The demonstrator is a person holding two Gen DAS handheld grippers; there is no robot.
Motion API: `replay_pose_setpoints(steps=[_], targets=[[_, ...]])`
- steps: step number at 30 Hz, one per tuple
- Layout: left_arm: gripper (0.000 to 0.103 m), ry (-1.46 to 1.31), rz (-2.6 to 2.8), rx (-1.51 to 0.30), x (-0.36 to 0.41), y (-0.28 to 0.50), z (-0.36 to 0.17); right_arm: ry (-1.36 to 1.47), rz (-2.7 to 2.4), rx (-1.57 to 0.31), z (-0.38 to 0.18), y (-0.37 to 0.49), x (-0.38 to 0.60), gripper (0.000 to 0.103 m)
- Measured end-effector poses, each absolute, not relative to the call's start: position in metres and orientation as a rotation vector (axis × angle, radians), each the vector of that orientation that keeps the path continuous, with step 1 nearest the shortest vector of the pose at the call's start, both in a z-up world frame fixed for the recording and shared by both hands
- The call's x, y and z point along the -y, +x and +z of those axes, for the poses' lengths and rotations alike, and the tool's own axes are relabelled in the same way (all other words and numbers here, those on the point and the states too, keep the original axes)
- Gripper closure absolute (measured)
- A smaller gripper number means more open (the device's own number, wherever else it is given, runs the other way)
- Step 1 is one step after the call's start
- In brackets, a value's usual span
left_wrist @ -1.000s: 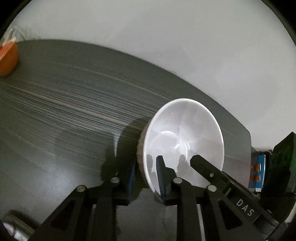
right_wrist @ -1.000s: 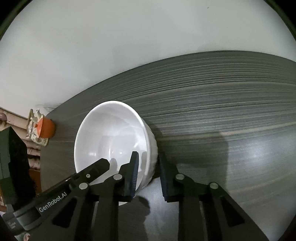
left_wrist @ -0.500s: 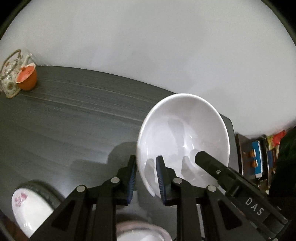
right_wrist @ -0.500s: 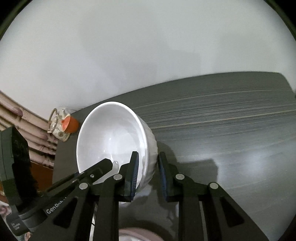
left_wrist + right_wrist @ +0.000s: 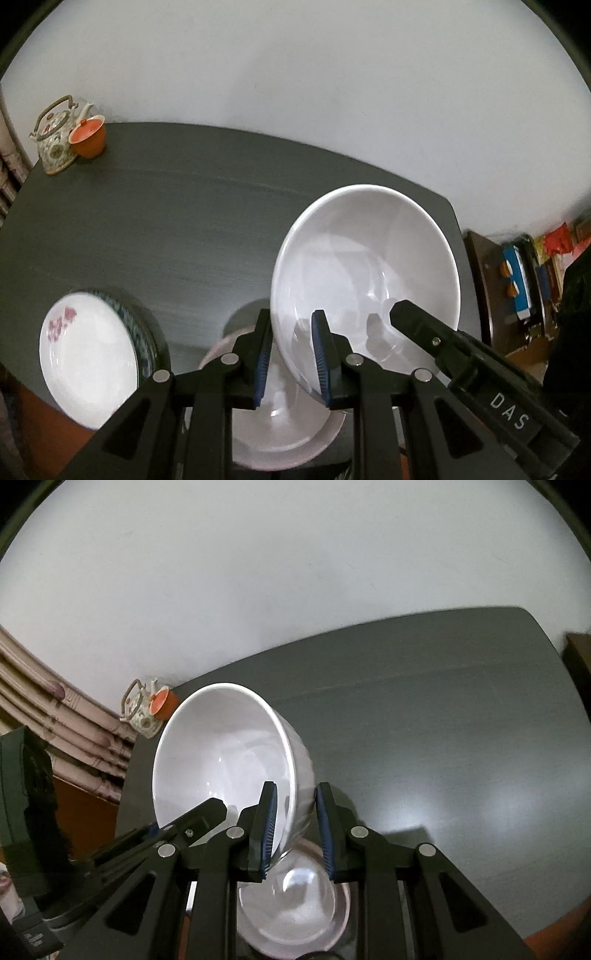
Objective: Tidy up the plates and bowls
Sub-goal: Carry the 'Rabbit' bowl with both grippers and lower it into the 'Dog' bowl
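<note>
Logged from my feeds: patterned teapot point(image 5: 55, 142) with hoop handle, far table corner; orange cup point(image 5: 88, 140) touching it; dark grey table point(image 5: 192, 229); plain white wall point(image 5: 295, 74); cluttered wooden shelf point(image 5: 517, 280) off right.

The held bowl point(image 5: 365, 266) is plain glossy white. The table point(image 5: 166, 221) is dark grey with faint grain. The near-left plate point(image 5: 88, 354) is white with pink flowers; the far-left cup point(image 5: 88, 138) is orange, the teapot point(image 5: 55, 136) floral.
</note>
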State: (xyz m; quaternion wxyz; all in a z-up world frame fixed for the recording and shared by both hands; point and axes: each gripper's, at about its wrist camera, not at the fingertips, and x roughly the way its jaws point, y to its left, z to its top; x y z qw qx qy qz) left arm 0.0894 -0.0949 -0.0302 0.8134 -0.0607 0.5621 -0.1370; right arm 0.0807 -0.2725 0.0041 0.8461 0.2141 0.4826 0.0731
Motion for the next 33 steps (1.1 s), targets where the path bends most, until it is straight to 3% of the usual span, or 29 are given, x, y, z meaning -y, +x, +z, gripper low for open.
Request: replay_pose_setpoints(steps=[15, 33], targets=[[0.081, -0.175, -0.275, -1.297, 0.063, 0.053, -0.060, 0.480, 0.152, -1.114, -0.029, 0.023, 0.257, 0.082], [0.081, -0.163, -0.213, -1.385, 0.056, 0.044, -0.096, 0.472, 0.160, -1.214, -0.064, 0.013, 0.236, 0.080]])
